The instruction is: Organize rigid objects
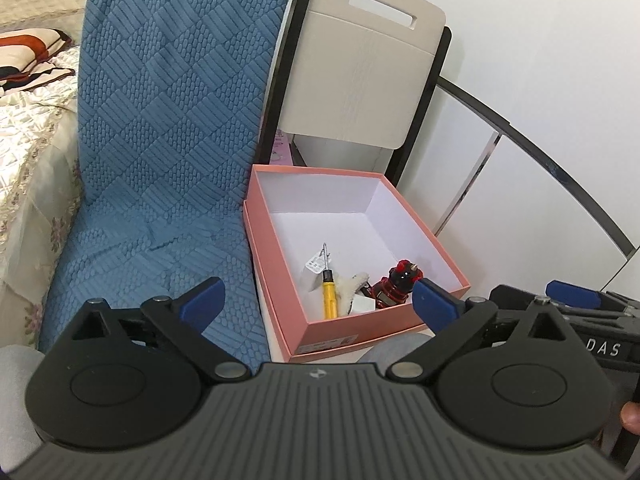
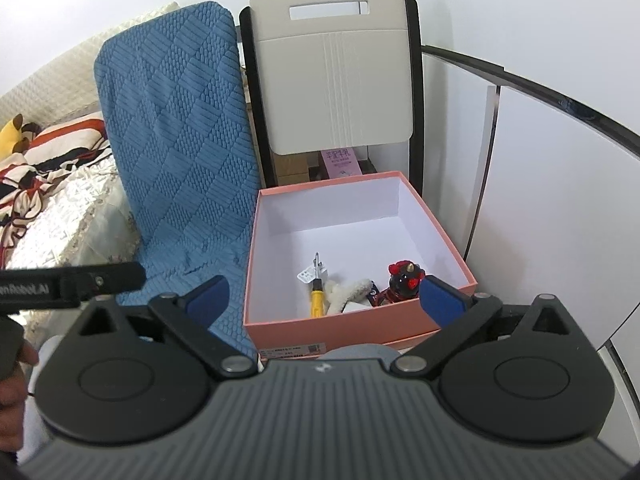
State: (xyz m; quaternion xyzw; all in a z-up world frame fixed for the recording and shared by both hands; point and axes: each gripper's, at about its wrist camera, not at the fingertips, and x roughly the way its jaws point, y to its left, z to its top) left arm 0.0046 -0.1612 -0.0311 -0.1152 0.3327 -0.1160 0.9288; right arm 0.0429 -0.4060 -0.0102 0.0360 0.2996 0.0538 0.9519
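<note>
A pink box (image 1: 280,264) (image 2: 252,280) with a white inside stands open ahead of both grippers. In its near part lie a yellow-handled screwdriver (image 1: 329,294) (image 2: 317,298), a fluffy white item (image 1: 356,284) (image 2: 348,290) and a red and black figurine (image 1: 394,282) (image 2: 402,280). My left gripper (image 1: 318,298) is open, its blue fingertips wide apart just short of the box, nothing between them. My right gripper (image 2: 324,300) is open too, level with the box's near wall and holding nothing. The right gripper's body (image 1: 576,320) shows at the left view's right edge.
A blue quilted chair cover (image 1: 168,140) (image 2: 180,152) stands left of the box. Behind it is a beige chair back (image 1: 360,68) (image 2: 332,72) with a black frame. A white wall panel (image 2: 540,200) lies to the right, a bed (image 2: 60,208) with bedding to the left.
</note>
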